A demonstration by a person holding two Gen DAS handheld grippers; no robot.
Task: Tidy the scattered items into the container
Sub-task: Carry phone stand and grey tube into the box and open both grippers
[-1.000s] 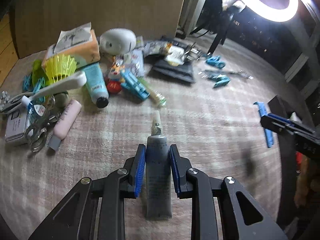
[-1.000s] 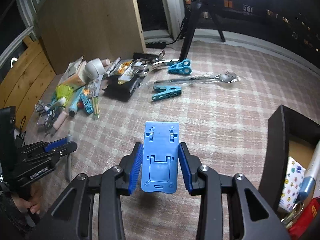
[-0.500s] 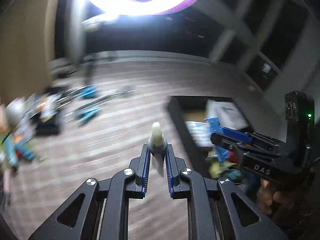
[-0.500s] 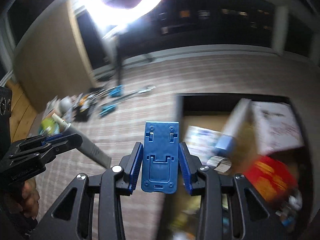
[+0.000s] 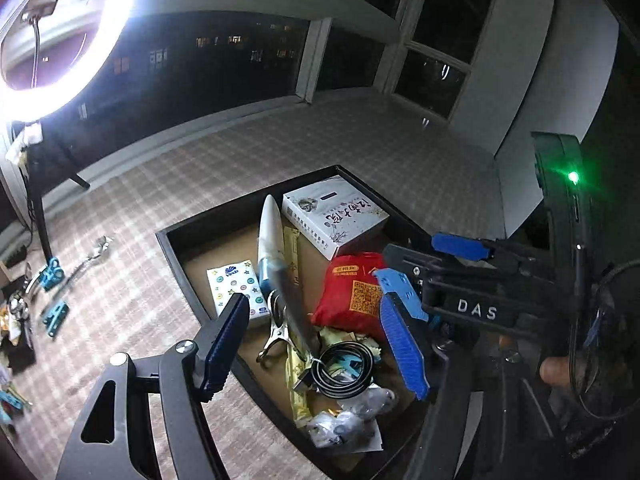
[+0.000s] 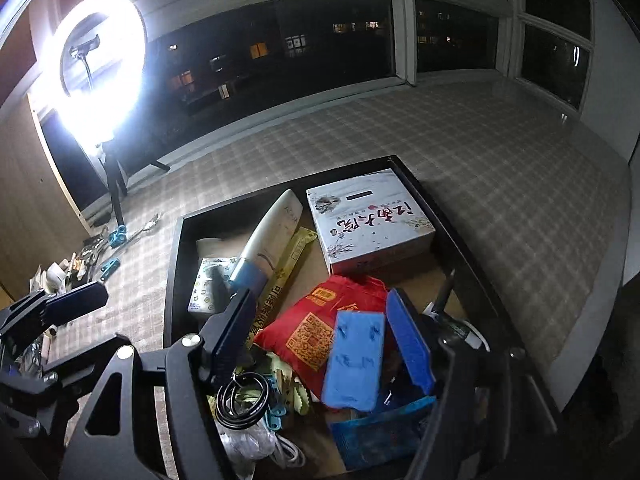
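Both tools hang over the black container (image 6: 460, 236), jaws spread apart and gripping nothing. Beneath the left tool (image 5: 316, 344) a grey tube (image 5: 294, 308) shows blurred among the things inside. Between the right tool's (image 6: 320, 352) fingers the blue plastic stand (image 6: 354, 360) sits loose, over the red packet (image 6: 320, 328).

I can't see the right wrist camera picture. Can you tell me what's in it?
The right gripper has its jaws open over a black container, and a blue plastic stand shows between them, blurred, above a red pouch. The container also holds a white box and a white tube. A ring light glows on the left.
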